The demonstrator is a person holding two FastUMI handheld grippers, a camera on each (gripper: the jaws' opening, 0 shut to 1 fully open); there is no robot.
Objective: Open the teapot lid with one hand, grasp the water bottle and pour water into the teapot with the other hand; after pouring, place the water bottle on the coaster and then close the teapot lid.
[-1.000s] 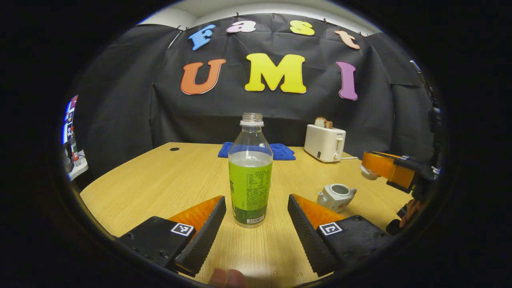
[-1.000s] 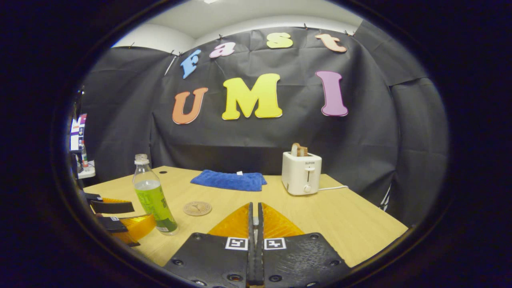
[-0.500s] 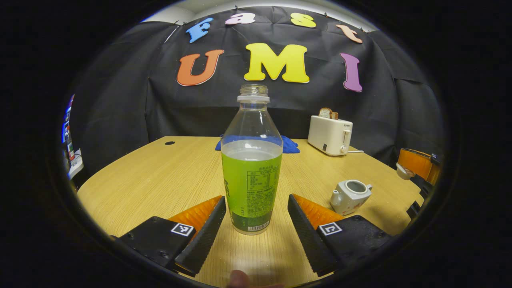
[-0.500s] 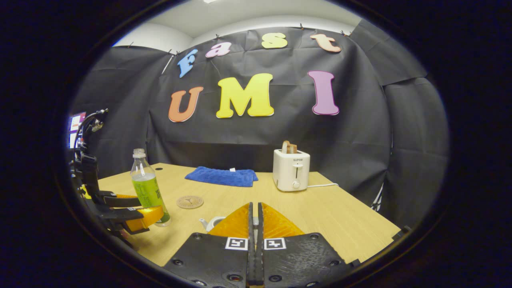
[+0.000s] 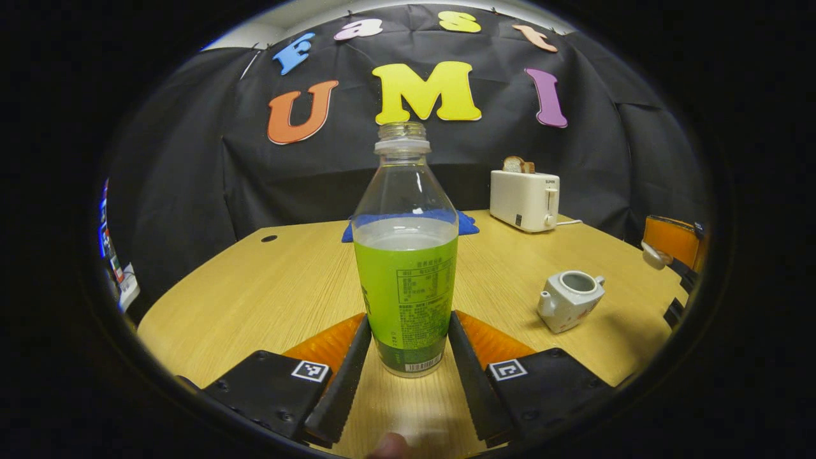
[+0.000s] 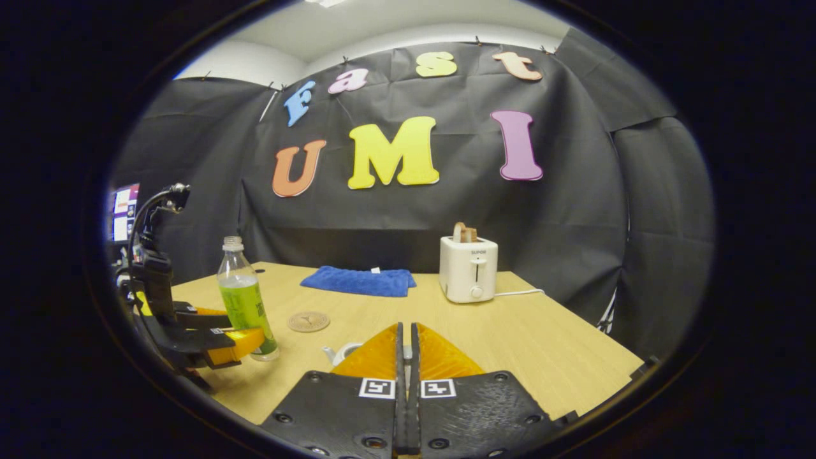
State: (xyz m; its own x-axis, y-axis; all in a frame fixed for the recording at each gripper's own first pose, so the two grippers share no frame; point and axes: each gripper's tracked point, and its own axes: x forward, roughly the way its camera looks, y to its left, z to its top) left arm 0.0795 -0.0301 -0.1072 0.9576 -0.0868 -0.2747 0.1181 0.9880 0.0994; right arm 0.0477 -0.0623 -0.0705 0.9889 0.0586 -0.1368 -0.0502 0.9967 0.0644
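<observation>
Found the water bottle [image 5: 406, 255] upright on the table [image 5: 274, 287], uncapped, holding green liquid to a little above half its height. Saw the left gripper [image 5: 408, 316] set around the bottle's lowest part, its jaws apart by just the bottle's width, one finger against each side of the label. Could not tell how hard the fingers pressed; noted the bottle's base resting on the tabletop.

In the left gripper view, spotted the teapot [image 5: 569, 299] to the right of the bottle, well apart from it, mouth open and lidless, spout towards the bottle. Farther right of the bottle than the teapot, raised above the table, made out the right gripper [image 6: 406, 326] with the teapot lid [image 5: 653, 255] pinched at its tip. In the right gripper view, saw its jaws drawn nearly together, only a thin slit between them.

In that same view, placed the coaster [image 6: 308, 320] flat and bare just right of the bottle. Noted a blue cloth [image 6: 358, 281] behind the bottle and a toaster [image 6: 468, 275] far to its right.
</observation>
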